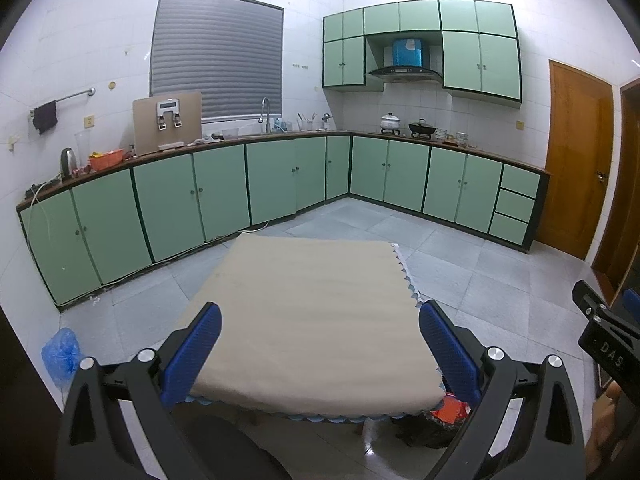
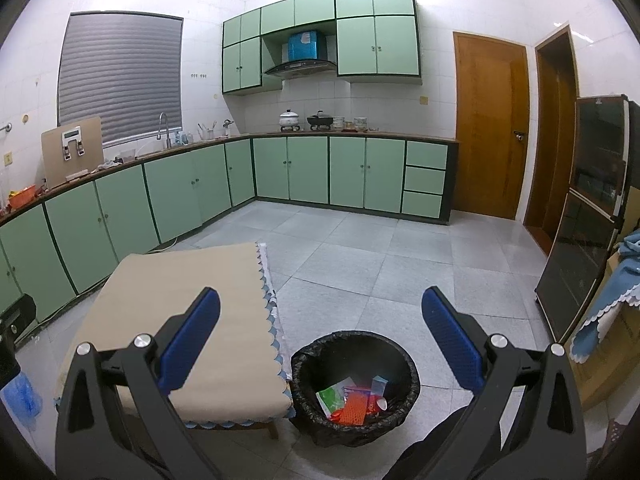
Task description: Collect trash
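**Both grippers spread above a bare table, bin beside it**

Here, the left gripper hangs over the near part of a low table draped in a beige cloth with a scalloped blue edge; its blue fingers stand wide apart with nothing between them. The right gripper is likewise spread and holds nothing, hanging above the table's right edge and the bin.

Grey floor tiles lie open beyond the table as far as the green cabinets and the wooden door. A dark glass-fronted cabinet stands at the right.

The bin, round and lined with a black bag, stands on the floor just beside the table's near right corner. Inside lie a green-and-white packet, an orange-red wrapper and a pale blue carton, lying close together at the bottom.
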Available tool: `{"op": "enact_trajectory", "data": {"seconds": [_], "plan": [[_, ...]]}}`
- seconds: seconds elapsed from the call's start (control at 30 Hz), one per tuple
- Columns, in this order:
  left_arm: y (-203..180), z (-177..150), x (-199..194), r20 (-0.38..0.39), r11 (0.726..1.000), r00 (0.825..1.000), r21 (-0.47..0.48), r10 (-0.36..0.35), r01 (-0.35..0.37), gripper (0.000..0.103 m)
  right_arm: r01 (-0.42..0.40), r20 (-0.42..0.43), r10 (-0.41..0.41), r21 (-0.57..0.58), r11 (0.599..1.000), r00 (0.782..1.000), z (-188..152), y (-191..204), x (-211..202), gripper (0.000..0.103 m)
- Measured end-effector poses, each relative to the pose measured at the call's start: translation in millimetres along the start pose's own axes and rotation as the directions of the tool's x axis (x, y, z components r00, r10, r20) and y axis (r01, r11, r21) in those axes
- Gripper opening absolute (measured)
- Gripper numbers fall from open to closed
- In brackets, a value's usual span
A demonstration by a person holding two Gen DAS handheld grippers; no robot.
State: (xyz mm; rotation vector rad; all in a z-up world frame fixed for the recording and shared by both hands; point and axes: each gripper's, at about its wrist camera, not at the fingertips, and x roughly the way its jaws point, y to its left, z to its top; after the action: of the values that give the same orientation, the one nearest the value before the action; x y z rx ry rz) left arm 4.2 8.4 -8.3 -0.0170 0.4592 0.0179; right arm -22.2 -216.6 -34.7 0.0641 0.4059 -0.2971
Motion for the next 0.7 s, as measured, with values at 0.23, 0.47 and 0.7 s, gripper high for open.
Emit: {"op": "enact_trajectory", "data": {"seconds": [0.23, 0.47, 0.7], "plan": [[0.1, -0.3, 0.0, 0.001, 1.0, 1.0, 0.0, -0.003, 0.003, 0.097, 0.0, -0.002, 0.0, -0.002, 1.0, 1.0, 1.3, -0.9, -1.3, 0.098], [3.8, -0.5, -0.1, 0.004, 1.0, 1.0, -0.002, -0.006, 0.006, 0.097, 0.0, -0.002, 0.0, -0.005, 1.0, 1.0, 1.9, -1.0, -0.7, 0.098], [3.9, -1.4, -1.5, 0.015, 1.0, 1.0, -0.006, -0.005, 0.005, 0.097, 0.003, -0.001, -0.003, -0.005, 1.0, 1.0, 1.2, 0.4, -0.1, 0.098]]}}
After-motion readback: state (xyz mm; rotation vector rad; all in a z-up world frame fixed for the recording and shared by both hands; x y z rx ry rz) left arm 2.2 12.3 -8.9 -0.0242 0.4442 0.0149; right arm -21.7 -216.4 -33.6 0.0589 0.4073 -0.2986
